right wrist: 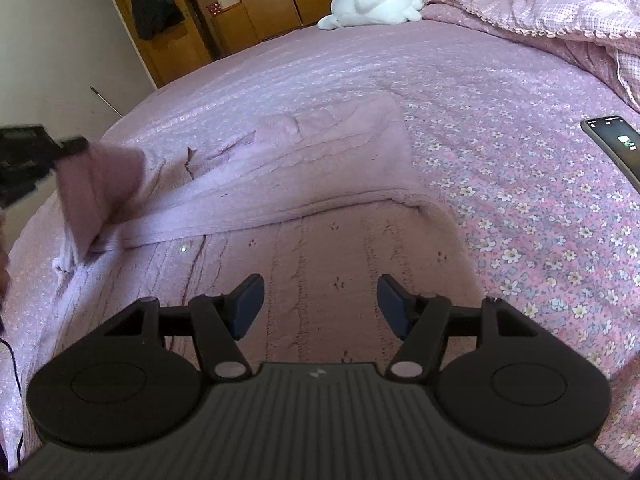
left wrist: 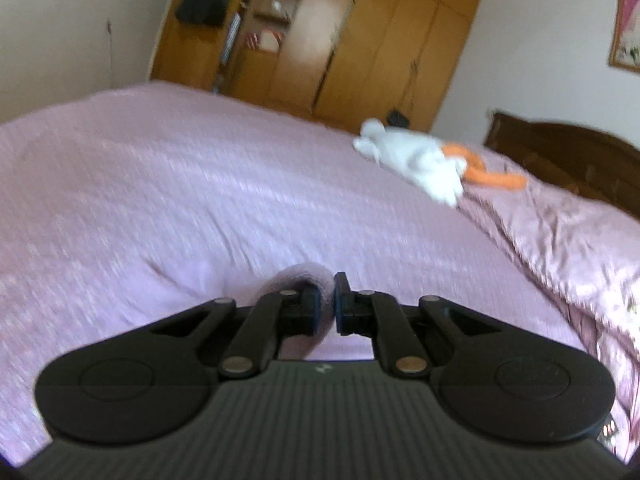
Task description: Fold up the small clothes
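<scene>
A small lilac knitted sweater (right wrist: pixel 320 184) lies spread on the pink bed. My left gripper (left wrist: pixel 334 304) is shut on a fold of the sweater (left wrist: pixel 298 276), its sleeve end. In the right wrist view the left gripper (right wrist: pixel 76 146) shows at the far left, holding that sleeve end (right wrist: pixel 100 188) lifted above the bed. My right gripper (right wrist: pixel 320 304) is open and empty, low over the sweater's near part, which shows between its fingers.
A white and orange plush toy (right wrist: pixel 372 4) lies at the bed's far side, also in the left wrist view (left wrist: pixel 416 160). A phone (right wrist: pixel 616 144) lies on the floral sheet at right. A crumpled quilt (right wrist: pixel 560 0) and wooden wardrobe (left wrist: pixel 360 40) lie beyond.
</scene>
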Demonstrator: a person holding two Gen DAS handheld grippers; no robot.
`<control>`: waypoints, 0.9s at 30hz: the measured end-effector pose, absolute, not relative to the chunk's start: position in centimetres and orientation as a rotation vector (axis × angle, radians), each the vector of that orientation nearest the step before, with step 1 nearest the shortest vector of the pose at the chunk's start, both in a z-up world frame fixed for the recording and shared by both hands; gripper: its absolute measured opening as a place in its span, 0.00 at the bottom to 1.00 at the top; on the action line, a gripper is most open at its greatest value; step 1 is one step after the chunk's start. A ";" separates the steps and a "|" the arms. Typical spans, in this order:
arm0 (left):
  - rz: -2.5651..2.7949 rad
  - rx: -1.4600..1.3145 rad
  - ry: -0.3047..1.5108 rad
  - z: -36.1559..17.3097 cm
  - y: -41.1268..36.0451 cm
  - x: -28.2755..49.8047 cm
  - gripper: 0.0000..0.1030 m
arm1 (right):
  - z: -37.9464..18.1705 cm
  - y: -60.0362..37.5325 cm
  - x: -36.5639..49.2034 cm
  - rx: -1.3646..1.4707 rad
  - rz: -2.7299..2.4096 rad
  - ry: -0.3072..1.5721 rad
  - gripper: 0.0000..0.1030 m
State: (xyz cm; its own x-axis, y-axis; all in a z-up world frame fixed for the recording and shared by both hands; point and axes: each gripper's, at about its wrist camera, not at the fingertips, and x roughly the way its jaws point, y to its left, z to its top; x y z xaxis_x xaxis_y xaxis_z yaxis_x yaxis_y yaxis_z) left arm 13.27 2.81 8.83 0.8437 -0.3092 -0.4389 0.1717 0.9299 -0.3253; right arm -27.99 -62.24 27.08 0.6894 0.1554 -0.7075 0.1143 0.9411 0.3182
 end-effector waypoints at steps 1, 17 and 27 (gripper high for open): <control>-0.255 -0.269 0.523 8.4 2.3 13.3 0.10 | 27.1 -62.2 -28.0 0.353 0.028 0.816 0.68; -0.248 -0.095 0.691 4.2 2.8 9.2 0.51 | 27.8 -60.5 -23.6 0.471 0.176 0.859 0.68; -0.017 -0.105 0.735 3.8 10.2 8.2 0.51 | 28.0 -54.0 -16.2 0.491 0.335 0.927 0.68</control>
